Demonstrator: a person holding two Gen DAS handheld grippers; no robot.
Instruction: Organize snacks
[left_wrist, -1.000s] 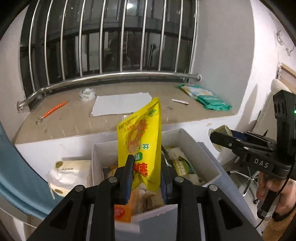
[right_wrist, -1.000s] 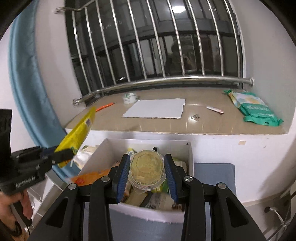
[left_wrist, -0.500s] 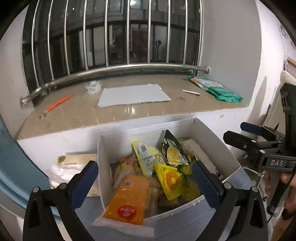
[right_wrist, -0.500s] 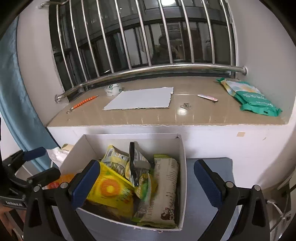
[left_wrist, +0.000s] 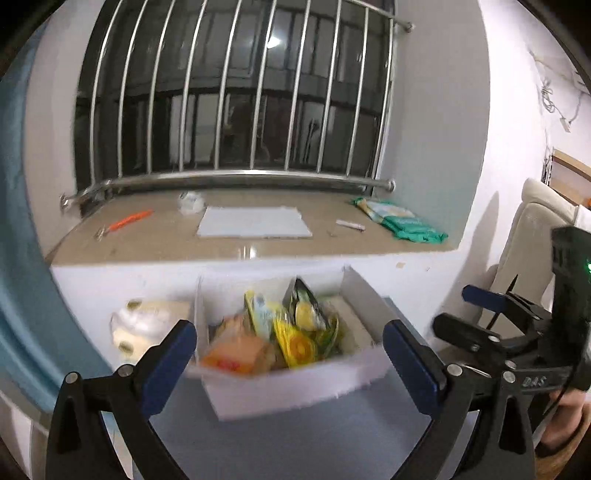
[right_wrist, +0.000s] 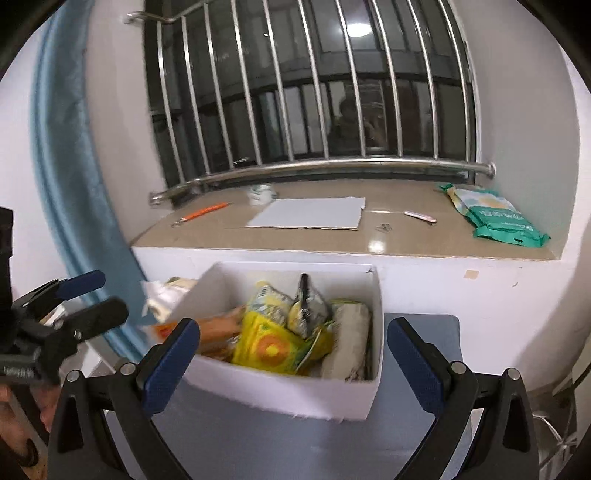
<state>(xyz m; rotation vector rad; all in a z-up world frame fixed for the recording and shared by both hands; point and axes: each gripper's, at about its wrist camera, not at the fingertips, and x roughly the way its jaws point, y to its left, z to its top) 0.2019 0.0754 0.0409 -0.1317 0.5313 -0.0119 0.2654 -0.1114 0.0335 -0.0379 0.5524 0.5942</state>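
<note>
A white open box (left_wrist: 295, 391) (right_wrist: 288, 391) stands on a grey-blue surface below the window ledge, filled with several snack packets. Among them are a yellow packet (right_wrist: 269, 347) (left_wrist: 295, 343), an orange packet (left_wrist: 236, 354) and a pale long pack (right_wrist: 347, 336). My left gripper (left_wrist: 291, 354) is open, its blue pads wide apart in front of the box with nothing between them. My right gripper (right_wrist: 291, 354) is open too, empty, held back from the box's near wall. Each gripper shows in the other's view: the right gripper (left_wrist: 480, 314) and the left gripper (right_wrist: 85, 299).
On the stone ledge (right_wrist: 332, 236) lie a white sheet (right_wrist: 310, 214), an orange pen (right_wrist: 203, 212), a small white pen (right_wrist: 419, 217) and a green wipes pack (right_wrist: 498, 218). A white bag (left_wrist: 147, 321) sits left of the box. Blue curtain (right_wrist: 66, 184) at left, cream chair (left_wrist: 535, 236) at right.
The left gripper let go of the yellow packet and the right one of the clear tub, both into the box. Both jaws opened wide and both grippers drew back from the box.
</note>
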